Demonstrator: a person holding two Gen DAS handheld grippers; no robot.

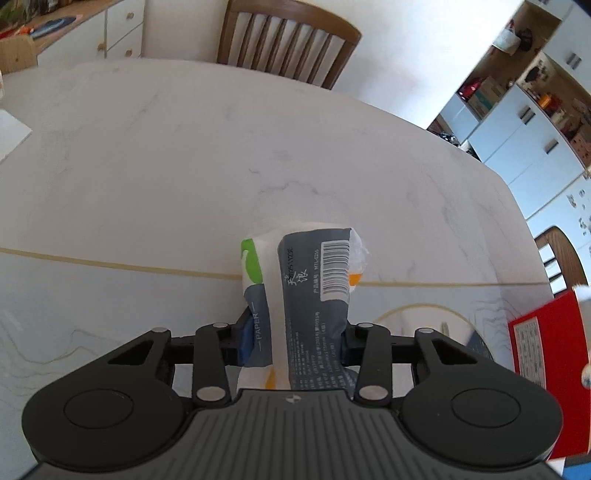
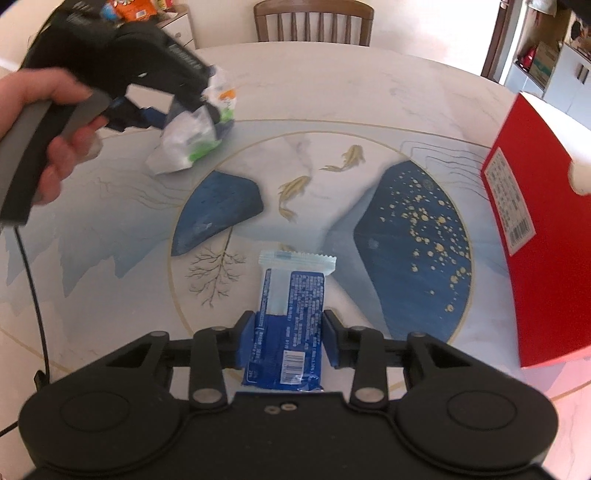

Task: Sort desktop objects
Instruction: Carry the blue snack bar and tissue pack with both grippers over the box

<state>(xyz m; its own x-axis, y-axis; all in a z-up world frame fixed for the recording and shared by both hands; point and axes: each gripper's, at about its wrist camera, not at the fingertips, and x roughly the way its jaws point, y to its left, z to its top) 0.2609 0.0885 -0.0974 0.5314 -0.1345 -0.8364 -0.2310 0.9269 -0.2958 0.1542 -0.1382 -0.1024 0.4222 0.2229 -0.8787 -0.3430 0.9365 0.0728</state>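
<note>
My left gripper (image 1: 297,332) is shut on a grey, white and green tissue pack (image 1: 306,280) and holds it above the marble table (image 1: 147,166). In the right wrist view the same gripper (image 2: 192,103) shows at the upper left, held by a hand, with the tissue pack (image 2: 195,133) hanging from it. My right gripper (image 2: 288,339) is shut on a blue and white snack packet (image 2: 291,317), which sticks forward over the table's painted round panel (image 2: 406,229).
A red box stands at the table's right edge (image 2: 535,229), also seen in the left wrist view (image 1: 543,339). Wooden chairs stand at the far side (image 1: 288,40) (image 2: 314,22). Cabinets and shelves line the right (image 1: 517,122). A black cable (image 2: 37,306) runs at the left.
</note>
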